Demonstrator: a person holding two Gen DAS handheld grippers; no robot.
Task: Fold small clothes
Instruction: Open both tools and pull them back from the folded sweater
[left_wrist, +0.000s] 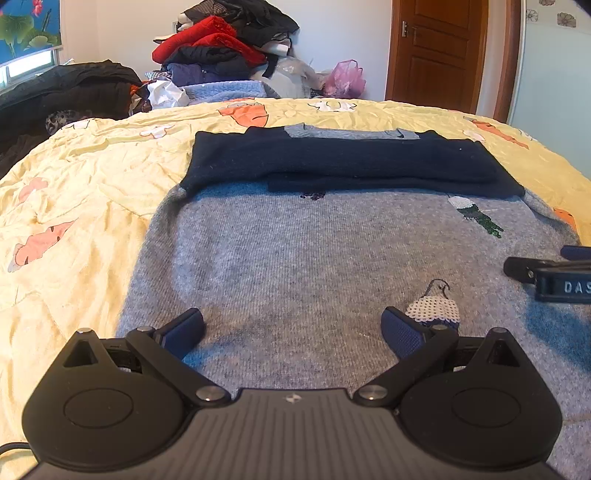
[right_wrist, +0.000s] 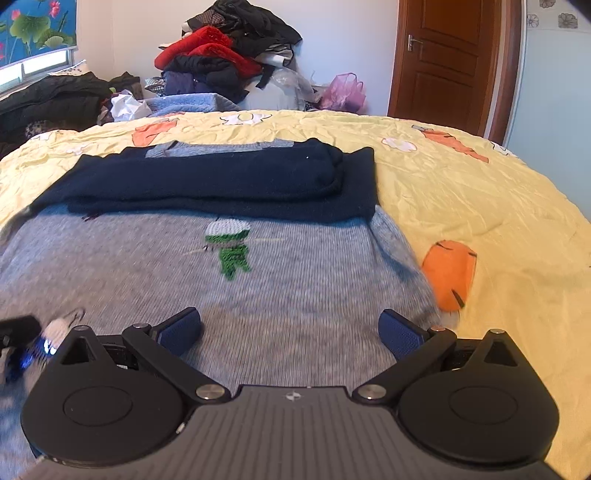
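While the grey sweater lies flat on the bed, navy sleeves folded across its chest, we hold the left tongs and right tongs wide open, empty, low over its hem, probably to lift it. A clothes pile and door stand behind.

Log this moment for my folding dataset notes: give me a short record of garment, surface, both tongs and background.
garment: grey knit sweater, spread flat, navy sleeves already folded across its chest
surface: yellow carrot-print bedspread
left tongs: open, over the hem, holding nothing
right tongs: open, over the hem near the sweater's right edge, holding nothing
background: clothes pile, wooden door
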